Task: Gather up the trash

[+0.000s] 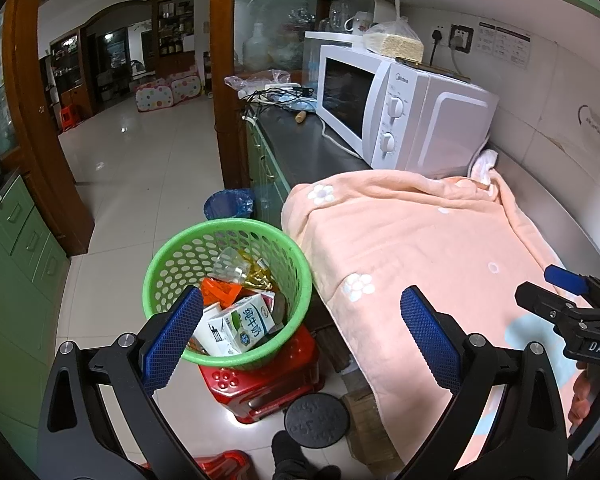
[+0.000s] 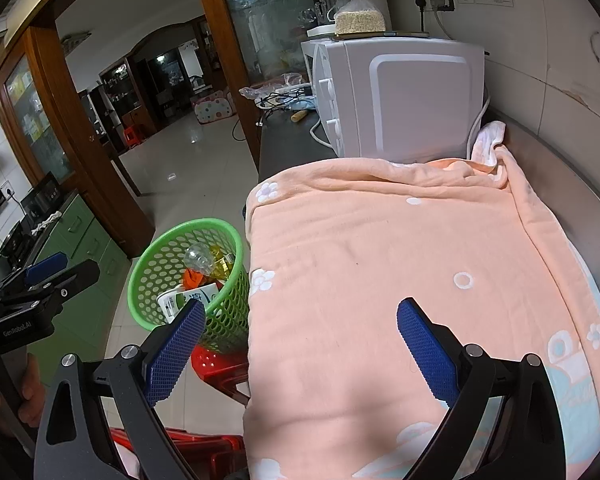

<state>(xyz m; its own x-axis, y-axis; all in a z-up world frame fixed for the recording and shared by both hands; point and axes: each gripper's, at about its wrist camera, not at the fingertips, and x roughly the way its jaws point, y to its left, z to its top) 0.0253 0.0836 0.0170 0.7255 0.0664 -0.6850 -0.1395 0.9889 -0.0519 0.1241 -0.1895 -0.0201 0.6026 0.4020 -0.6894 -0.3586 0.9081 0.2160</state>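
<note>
— Where's the trash from where I sit?

— All I can find is in the basket [image 1: 228, 292]. On the left view it lies at about 11 o'clock from the left gripper [image 1: 300, 344], low and close. A milk carton [image 1: 242, 326] is on top, with an orange scrap [image 1: 220, 290] and a clear wrapper [image 1: 232, 266] behind it.

— And the carton's long axis?

— It runs roughly 8 to 2 o'clock, tilted against the near wall. The basket stands on a red stool [image 1: 260, 384] just beside the counter's edge.

— The right side?

— From the right gripper [image 2: 300, 352] the basket [image 2: 188, 276] is at 10 o'clock and farther off, so my left is the nearer one.

— Are the tongs holding anything?

— No. Both are spread wide with nothing between the pads [image 1: 172, 338].

— Anything loose on the blanket [image 1: 420, 260]?

— I see none on either view; only the cloth itself, with the microwave [image 1: 396, 112] at 12 o'clock behind it. I judge the collecting is about done, unless something lies out of frame.
</note>
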